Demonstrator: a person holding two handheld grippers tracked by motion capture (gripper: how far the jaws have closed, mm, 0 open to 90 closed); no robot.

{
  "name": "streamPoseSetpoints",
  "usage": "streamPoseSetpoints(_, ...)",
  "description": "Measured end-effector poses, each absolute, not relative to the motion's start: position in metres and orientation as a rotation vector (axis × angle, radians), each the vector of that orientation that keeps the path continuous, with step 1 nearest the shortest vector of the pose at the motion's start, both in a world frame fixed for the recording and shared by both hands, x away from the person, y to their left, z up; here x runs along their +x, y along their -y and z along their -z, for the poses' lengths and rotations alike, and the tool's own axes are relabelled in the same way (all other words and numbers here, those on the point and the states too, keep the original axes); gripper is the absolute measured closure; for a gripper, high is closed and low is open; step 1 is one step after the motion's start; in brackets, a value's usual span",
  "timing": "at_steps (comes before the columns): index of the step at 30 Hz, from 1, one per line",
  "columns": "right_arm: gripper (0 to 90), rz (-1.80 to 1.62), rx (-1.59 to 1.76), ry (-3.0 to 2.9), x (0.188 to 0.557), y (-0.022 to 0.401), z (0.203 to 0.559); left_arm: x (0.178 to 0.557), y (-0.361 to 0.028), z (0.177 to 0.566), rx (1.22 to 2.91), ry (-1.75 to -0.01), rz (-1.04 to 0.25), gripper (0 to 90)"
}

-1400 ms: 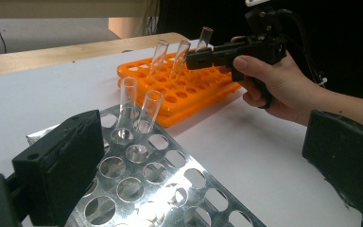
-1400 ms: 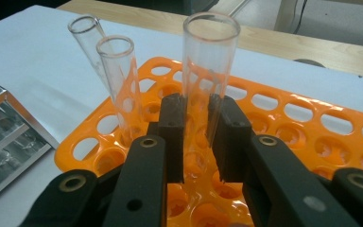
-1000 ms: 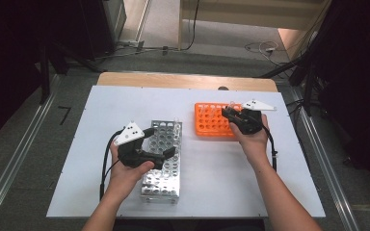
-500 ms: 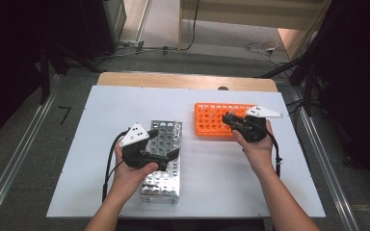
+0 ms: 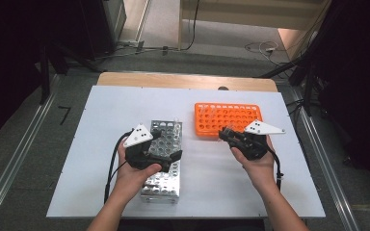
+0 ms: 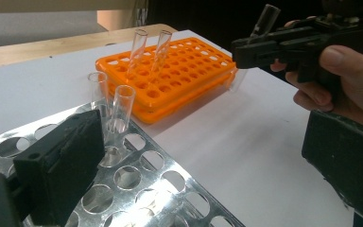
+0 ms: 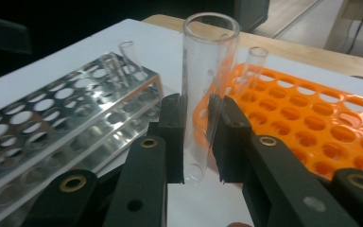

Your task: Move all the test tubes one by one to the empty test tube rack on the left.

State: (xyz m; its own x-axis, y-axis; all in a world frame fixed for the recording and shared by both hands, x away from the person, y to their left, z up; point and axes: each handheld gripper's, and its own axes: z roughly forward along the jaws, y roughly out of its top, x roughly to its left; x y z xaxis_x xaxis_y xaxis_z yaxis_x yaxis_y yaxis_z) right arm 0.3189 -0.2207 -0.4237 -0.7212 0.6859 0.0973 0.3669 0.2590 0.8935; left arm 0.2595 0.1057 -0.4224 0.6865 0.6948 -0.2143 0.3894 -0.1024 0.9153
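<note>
Right gripper jaws clamped on an upright glass tube beside the orange rack, left gripper jaws wide apart — empty — over the metal rack

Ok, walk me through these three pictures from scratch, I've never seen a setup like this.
There is no robot here: a person holds a hand-operated two-jaw gripper in each hand. The high view looks down on a white table. The other two pictures come from cameras riding on each gripper, looking along its jaws.

On the table lie a metal test tube rack and an orange test tube rack. Each holds two clear glass tubes, seen in the left gripper view.

The right gripper is shut on a glass test tube, held upright beside the orange rack. The left gripper hovers over the metal rack, jaws apart, holding nothing.
</note>
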Motion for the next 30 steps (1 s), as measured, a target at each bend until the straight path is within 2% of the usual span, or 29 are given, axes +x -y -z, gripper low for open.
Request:
streamPoseSetpoints(9, 73.8, -1.462, 0.895, -2.279, 0.288, 0.214, 0.420, 0.256, -0.099, 0.420, 1.726, -0.847, -0.311, 1.3)
streamPoseSetpoints(17, 73.8, -1.440, 0.837, -2.343, 0.279, 0.202, 0.425, 0.253, -0.087, 0.418, 1.739, -0.805, -0.277, 4.9)
streamPoseSetpoints(30, 73.8, -1.426, 0.762, -2.401, 0.269, 0.185, 0.427, 0.248, -0.070, 0.416, 1.775, -0.798, -0.285, 21.6)
